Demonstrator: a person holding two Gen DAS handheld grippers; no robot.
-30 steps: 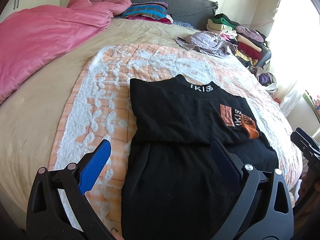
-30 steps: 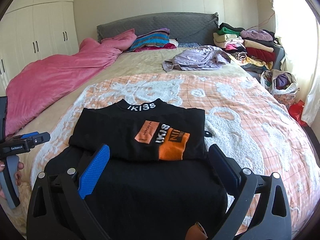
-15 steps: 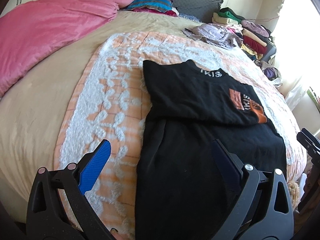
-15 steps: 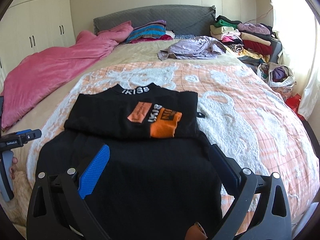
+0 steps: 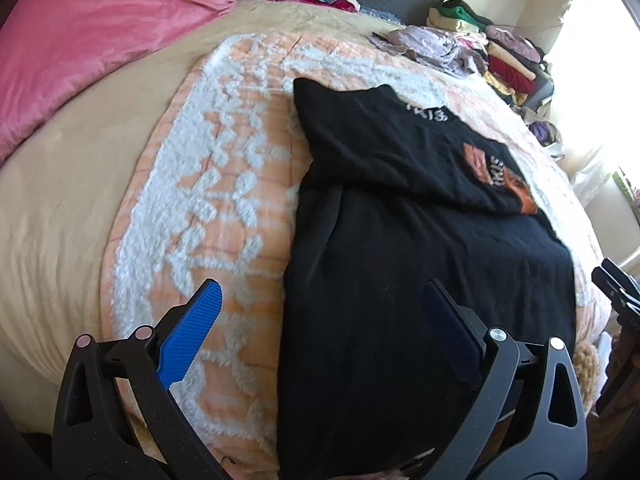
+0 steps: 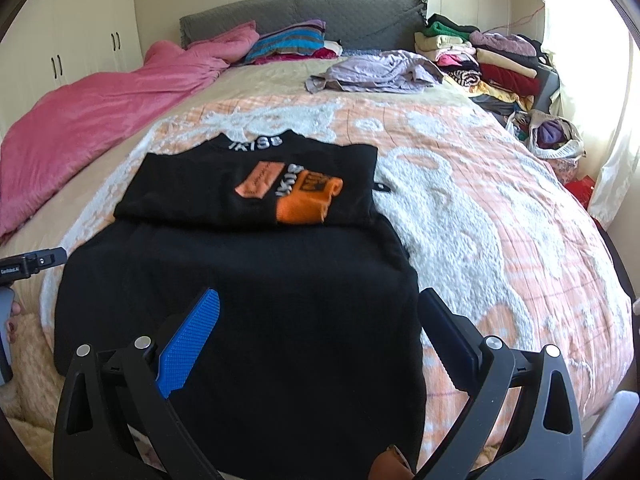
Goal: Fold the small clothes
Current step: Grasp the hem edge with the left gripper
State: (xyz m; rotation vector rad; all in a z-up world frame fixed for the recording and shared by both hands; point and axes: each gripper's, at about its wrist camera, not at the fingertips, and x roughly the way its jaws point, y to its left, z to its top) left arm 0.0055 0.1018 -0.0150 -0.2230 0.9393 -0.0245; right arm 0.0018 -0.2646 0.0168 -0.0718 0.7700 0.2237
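Observation:
A black garment with an orange print lies flat on the orange-and-white blanket, its top part folded down over the lower part, white collar lettering facing away. My left gripper hangs open above the garment's near left edge, nothing between its fingers. Over the garment's near right part my right gripper stands open and empty. The left gripper's body and a hand show at the right wrist view's left edge; the right gripper's body shows at the left wrist view's right edge.
A pink duvet covers the bed's left side. A lilac garment lies crumpled near the grey headboard. Stacked folded clothes and a bag stand at the right. White wardrobes are at the left.
Both grippers have pulled back toward the bed's near edge and tipped downward, so more of the garment's lower part shows. Both stay open. The garment has not moved.

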